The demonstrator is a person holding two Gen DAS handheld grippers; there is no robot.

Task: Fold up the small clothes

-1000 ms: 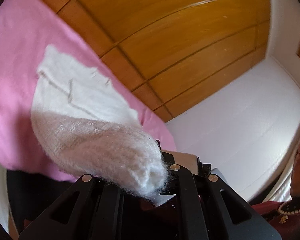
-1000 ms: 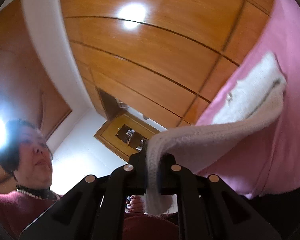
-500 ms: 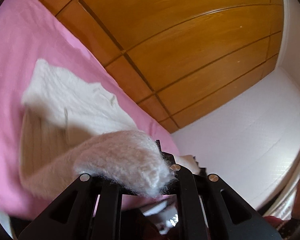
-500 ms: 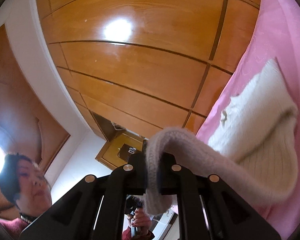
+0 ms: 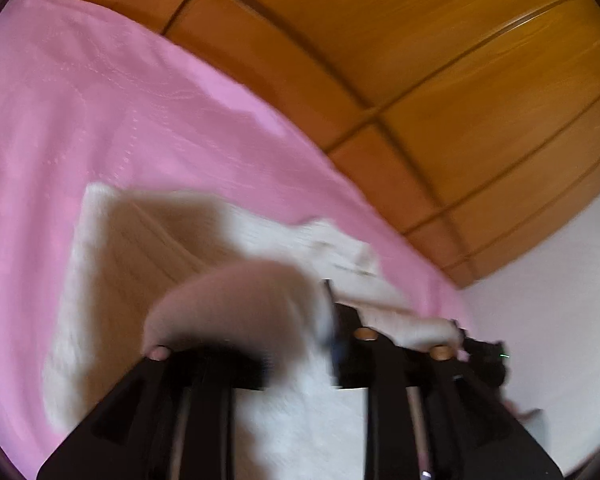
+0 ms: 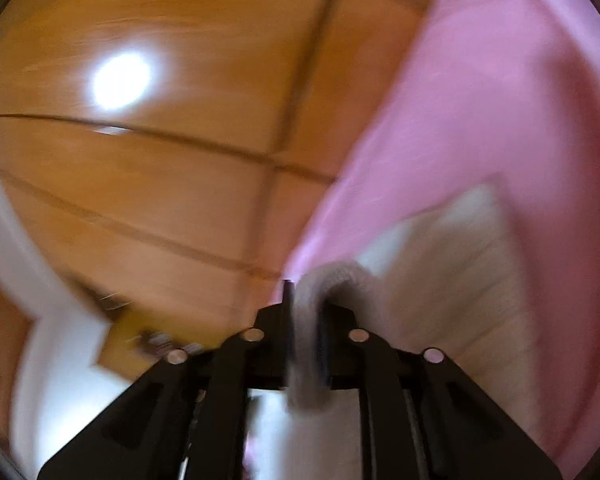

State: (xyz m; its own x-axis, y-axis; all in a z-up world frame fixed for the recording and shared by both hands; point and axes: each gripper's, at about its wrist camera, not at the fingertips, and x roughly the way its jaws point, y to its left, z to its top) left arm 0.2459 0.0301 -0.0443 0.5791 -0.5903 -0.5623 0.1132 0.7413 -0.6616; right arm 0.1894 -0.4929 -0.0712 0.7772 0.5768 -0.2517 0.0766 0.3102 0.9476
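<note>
A small white knitted garment (image 5: pixel 112 280) lies on a pink sheet (image 5: pixel 100 112). My left gripper (image 5: pixel 300 320) is shut on one edge of it, and the held edge arches over the part that lies flat. My right gripper (image 6: pixel 306 312) is shut on another edge of the same garment (image 6: pixel 460 280), which lies to its right on the pink sheet (image 6: pixel 480 120). In the left wrist view the right gripper shows as a dark shape (image 5: pixel 480 356) at the right. Both views are blurred by motion.
Orange wooden panels (image 5: pixel 420 60) rise behind the pink surface, also in the right wrist view (image 6: pixel 160 180). A white wall (image 5: pixel 560 280) is at the right. A wooden cabinet (image 6: pixel 140 340) is low on the left in the right wrist view.
Both grippers have carried the held edges forward and down over the flat part of the garment. The garment now lies closer under both cameras. The person is no longer in view.
</note>
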